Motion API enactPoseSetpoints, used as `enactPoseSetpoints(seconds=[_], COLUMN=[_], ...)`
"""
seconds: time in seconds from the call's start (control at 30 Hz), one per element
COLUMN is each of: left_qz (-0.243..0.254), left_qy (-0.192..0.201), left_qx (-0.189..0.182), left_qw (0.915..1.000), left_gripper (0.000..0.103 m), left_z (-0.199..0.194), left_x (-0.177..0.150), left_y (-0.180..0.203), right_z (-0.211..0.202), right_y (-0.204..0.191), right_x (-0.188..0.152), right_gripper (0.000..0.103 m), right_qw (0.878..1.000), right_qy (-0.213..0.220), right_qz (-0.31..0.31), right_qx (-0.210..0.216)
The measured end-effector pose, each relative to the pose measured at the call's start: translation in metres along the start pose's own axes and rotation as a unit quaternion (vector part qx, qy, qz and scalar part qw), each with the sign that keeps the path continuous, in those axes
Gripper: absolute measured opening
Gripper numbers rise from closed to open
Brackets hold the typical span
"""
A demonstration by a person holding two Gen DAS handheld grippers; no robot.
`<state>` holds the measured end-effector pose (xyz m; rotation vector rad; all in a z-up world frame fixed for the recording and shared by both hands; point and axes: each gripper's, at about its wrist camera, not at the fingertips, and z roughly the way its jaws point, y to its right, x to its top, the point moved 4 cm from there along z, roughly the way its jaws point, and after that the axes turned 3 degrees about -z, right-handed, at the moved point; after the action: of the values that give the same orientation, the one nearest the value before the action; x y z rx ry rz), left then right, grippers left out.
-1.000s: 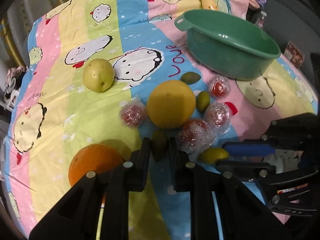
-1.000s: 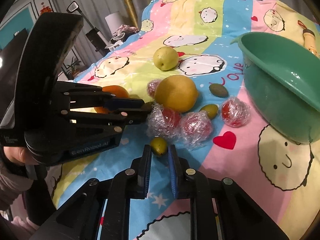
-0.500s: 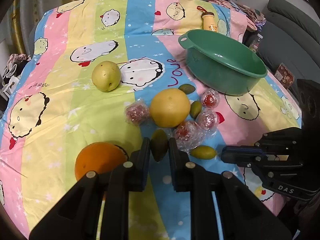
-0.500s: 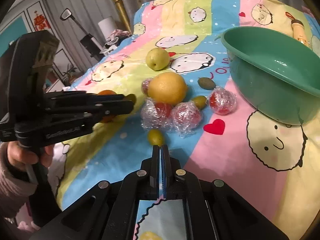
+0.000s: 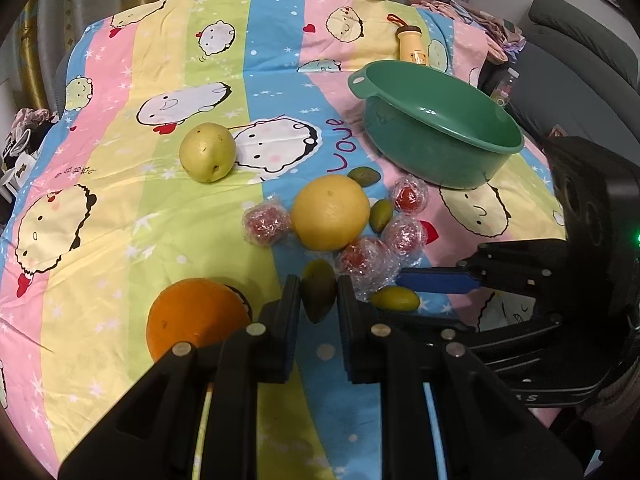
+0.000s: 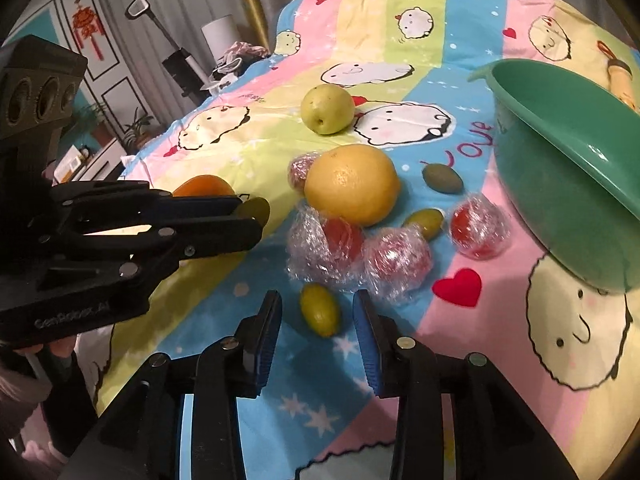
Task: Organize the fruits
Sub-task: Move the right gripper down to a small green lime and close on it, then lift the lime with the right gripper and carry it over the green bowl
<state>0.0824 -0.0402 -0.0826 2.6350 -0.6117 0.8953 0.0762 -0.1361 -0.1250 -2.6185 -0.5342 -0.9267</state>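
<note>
My left gripper (image 5: 319, 296) is shut on a small dark-green oval fruit (image 5: 318, 292), held just above the striped cartoon cloth. In the right wrist view the same fruit (image 6: 256, 209) peeks out at that gripper's tips. My right gripper (image 6: 318, 312) is low over the cloth and its jaws are opening. A small yellow-green fruit (image 6: 320, 315) lies between the blue pads, which do not touch it. Just beyond are several plastic-wrapped red fruits (image 6: 332, 248) and a big yellow citrus (image 6: 352, 190). A green basin (image 6: 560, 116) sits at the right.
An orange (image 5: 196, 320) lies beside my left fingers and a pale green pear (image 5: 207, 152) further back. Two more small green fruits (image 6: 442, 178) lie near the citrus. A yellow bottle (image 5: 414, 42) lies behind the basin (image 5: 436, 136). A sofa stands at the far right.
My right gripper, shut half a second ago, has parted its jaws and now stands astride the yellow-green fruit. The left gripper rose and drew back with its green fruit.
</note>
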Motion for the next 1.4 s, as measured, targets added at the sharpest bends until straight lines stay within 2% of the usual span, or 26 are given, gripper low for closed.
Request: enactPoseSetpoints(seconds=[0.07, 0.2, 0.3, 0.4, 0.57, 0.67, 0.83, 1.0, 1.07, 1.23, 1.4], left_qz=[-0.001, -0.003, -0.001, 0.007, 0.015, 0.022, 0.026, 0.047, 0.05, 0.053, 0.056], left_qy=[0.002, 0.006, 0.012, 0.022, 0.04, 0.05, 0.066, 0.058, 0.046, 0.018, 0.006], left_qx=[-0.001, -0.003, -0.007, -0.01, -0.019, -0.03, -0.068, -0.072, -0.075, -0.066, -0.046], left_qw=[1.0, 1.0, 0.9999, 0.9997, 0.9989, 0.9981, 0.9952, 0.9946, 0.9949, 0.9962, 0.9974], left_gripper=[0.018, 0.018, 0.018, 0.018, 0.018, 0.018, 0.018, 0.018, 0.018, 0.018, 0.018], left_z=[-0.002, -0.005, -0.012, -0.022, -0.032, -0.033, -0.023, 0.007, 0.021, 0.053, 0.068], left_x=[0.001, 0.001, 0.001, 0.006, 0.022, 0.039, 0.086, 0.124, 0.133, 0.144, 0.144], left_y=[0.0, 0.001, 0.005, 0.012, 0.026, 0.039, 0.067, 0.099, 0.106, 0.116, 0.118], right_z=[0.002, -0.003, -0.014, -0.035, -0.083, -0.112, -0.145, -0.142, -0.14, -0.128, -0.118], right_y=[0.0, -0.006, -0.007, -0.004, 0.013, 0.035, 0.077, 0.12, 0.134, 0.149, 0.164], right_x=[0.0, -0.003, -0.006, -0.007, -0.003, 0.005, 0.024, 0.04, 0.041, 0.042, 0.037], right_gripper=[0.021, 0.021, 0.021, 0.021, 0.021, 0.021, 0.021, 0.021, 0.021, 0.021, 0.021], right_qw=[1.0, 0.999, 0.999, 0.999, 0.994, 0.987, 0.973, 0.966, 0.965, 0.965, 0.963], right_qy=[-0.003, 0.004, 0.021, 0.046, 0.105, 0.143, 0.191, 0.188, 0.188, 0.176, 0.159], right_qz=[-0.01, -0.029, -0.021, -0.005, 0.017, 0.038, 0.078, 0.109, 0.121, 0.138, 0.165], right_qx=[-0.018, -0.034, -0.023, -0.016, -0.036, -0.059, -0.1, -0.14, -0.139, -0.138, -0.141])
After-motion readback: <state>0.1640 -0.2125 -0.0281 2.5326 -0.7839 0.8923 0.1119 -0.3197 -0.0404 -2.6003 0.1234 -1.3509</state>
